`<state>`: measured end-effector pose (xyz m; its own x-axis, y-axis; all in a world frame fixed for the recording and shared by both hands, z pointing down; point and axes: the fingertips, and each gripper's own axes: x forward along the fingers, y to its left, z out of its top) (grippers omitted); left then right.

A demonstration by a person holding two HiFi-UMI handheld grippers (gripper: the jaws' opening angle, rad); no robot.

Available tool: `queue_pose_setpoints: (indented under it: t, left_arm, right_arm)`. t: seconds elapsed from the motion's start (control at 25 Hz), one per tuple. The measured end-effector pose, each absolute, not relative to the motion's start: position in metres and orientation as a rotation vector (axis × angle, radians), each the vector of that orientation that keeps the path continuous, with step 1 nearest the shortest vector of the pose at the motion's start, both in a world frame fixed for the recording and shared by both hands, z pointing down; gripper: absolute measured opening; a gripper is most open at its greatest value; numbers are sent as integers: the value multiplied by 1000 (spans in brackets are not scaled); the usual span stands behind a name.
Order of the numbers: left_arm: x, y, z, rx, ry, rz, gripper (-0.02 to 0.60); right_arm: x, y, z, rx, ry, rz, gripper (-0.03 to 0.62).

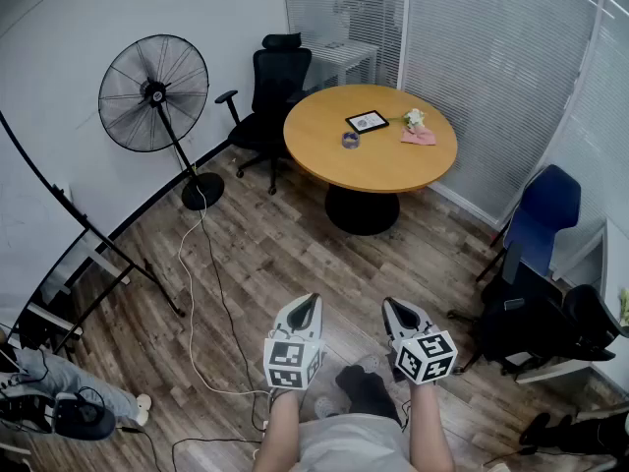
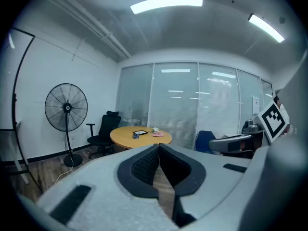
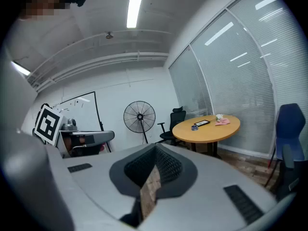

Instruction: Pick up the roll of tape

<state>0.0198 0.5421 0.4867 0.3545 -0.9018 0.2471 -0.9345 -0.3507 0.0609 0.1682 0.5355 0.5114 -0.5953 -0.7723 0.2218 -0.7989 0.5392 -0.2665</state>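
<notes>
Low in frame, your pale-grey plastic left gripper (image 1: 313, 299) and right gripper (image 1: 389, 304) have black pads (image 1: 304, 314) and black-and-white marker cubes (image 1: 293, 363).

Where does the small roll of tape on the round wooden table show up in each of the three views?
Head view: small bluish roll of tape upper middle, on the left part of the round wooden table.
Left gripper view: tape slightly left of centre, on the distant table.
Right gripper view: tape right of centre, on the table's left part.
Shared landmark: black pedestal fan, left of the table in every view.
</notes>
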Motion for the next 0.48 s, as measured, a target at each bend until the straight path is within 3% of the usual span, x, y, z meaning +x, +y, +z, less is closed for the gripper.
queue_pose_setpoints:
  t: [0.48]
  left_arm:
    - [42,491,512,2320,-1660,206,9]
  right_arm:
    - [203,482,526,1340,-2664,548,-3]
